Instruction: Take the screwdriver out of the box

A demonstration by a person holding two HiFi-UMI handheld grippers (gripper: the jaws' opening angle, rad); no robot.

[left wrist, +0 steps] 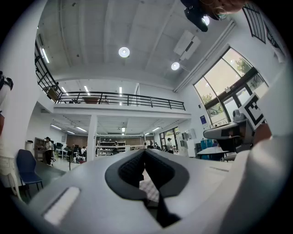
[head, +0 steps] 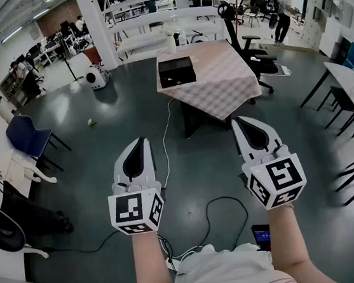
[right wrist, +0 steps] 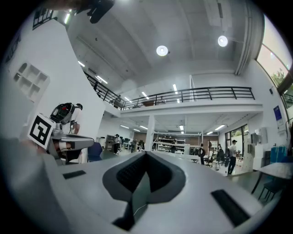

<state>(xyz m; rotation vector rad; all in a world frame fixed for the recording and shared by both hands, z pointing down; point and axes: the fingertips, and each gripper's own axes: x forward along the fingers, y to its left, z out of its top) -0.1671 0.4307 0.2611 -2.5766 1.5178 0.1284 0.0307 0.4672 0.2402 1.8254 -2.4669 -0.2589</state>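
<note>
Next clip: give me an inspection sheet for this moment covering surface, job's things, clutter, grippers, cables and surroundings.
Surface: table with a checked cloth, ahead across the floor.
Job's things: black box on the table; screwdriver not visible.
Clutter: nothing seen.
Grippers: left gripper and right gripper both shut and empty, held well short of the table.
Cables: white cable runs from the table down to the floor; black cable loops on the floor.
Surroundings: blue chair, black office chair, people at distant desks.

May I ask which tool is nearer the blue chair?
Left. The left tool is right of the blue chair; the right tool is farther right, beyond the left one.
</note>
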